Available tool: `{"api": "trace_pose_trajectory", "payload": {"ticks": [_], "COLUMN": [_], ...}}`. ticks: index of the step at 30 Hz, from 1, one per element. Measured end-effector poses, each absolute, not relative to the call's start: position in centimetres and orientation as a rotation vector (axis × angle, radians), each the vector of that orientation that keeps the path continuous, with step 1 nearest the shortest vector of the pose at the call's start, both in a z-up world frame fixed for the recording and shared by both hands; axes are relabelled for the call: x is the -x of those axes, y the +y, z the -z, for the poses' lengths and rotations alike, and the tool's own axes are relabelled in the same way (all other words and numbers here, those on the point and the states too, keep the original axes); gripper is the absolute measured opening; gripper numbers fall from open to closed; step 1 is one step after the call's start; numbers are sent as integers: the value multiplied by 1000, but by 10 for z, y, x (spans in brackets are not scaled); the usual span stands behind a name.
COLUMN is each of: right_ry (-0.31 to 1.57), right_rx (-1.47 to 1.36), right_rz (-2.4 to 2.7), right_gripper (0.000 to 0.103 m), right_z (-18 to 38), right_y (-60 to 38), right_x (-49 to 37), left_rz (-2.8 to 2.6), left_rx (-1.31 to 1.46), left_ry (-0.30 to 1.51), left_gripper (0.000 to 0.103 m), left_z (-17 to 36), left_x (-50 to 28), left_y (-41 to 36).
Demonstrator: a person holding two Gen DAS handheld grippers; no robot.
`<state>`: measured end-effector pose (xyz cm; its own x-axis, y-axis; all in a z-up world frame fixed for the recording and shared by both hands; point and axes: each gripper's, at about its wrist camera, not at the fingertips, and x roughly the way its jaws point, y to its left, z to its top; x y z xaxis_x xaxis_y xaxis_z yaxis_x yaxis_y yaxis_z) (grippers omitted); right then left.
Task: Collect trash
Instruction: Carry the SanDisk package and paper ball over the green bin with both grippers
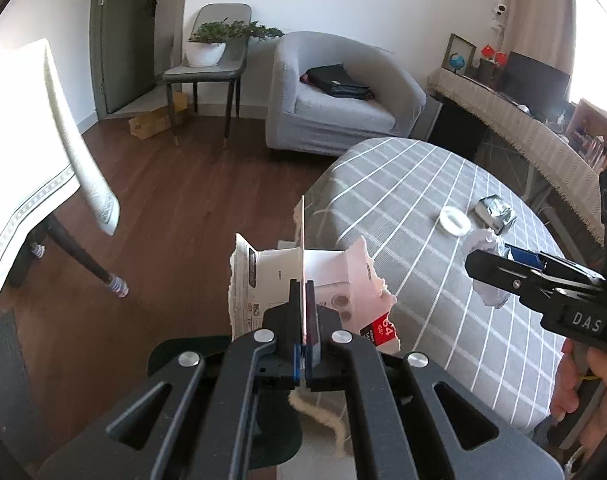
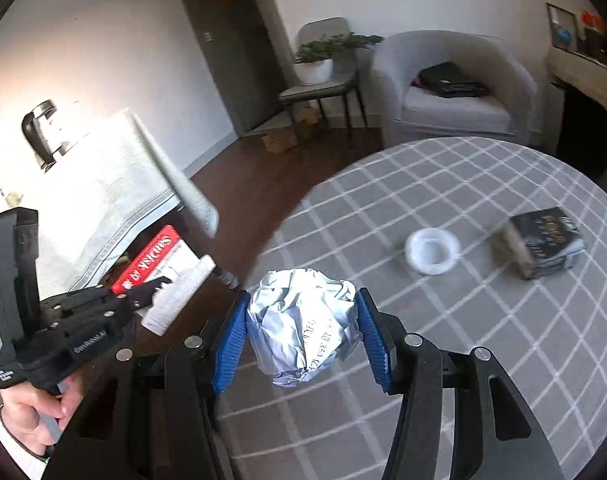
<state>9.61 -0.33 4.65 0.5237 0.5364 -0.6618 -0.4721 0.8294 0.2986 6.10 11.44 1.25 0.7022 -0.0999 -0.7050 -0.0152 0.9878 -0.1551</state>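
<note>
My left gripper (image 1: 304, 316) is shut on a torn white and red cardboard package (image 1: 331, 280), held over the floor beside the round table's edge. The same package (image 2: 159, 268) shows in the right wrist view, pinched by the left gripper (image 2: 153, 286) at lower left. My right gripper (image 2: 303, 332) is shut on a crumpled ball of white paper (image 2: 303, 320), its blue pads (image 2: 233, 340) pressing both sides, above the grey checked tablecloth (image 2: 483, 340). In the left wrist view the right gripper (image 1: 503, 258) reaches in from the right with the paper ball (image 1: 481, 242).
On the table lie a white tape ring (image 2: 433, 250) and a small dark box (image 2: 543, 242). A second table with a white cloth (image 1: 31, 160) stands left. A grey armchair (image 1: 335, 92), a chair with a plant (image 1: 207, 60) and cardboard boxes (image 1: 151, 122) stand behind on the wood floor.
</note>
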Motion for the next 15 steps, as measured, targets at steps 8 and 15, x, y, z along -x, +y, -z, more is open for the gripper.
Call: {"api": "trace_pose_trajectory", "payload": {"ticks": [8,15], "right_ry": [832,859], "right_rx": [-57,-17], "right_rz": [-671,-724], "right_gripper": [54,54], "right_z": [-41,-30], "right_y": [42,80], "right_x": [-82,-76], "left_rz": [-8,-55], "left_rx": [204,267], "left_ry": [864,966], "left_gripper": [2,2], "left_z": [16,54], "left_x": [-39,-35], "left_y": [158,195]}}
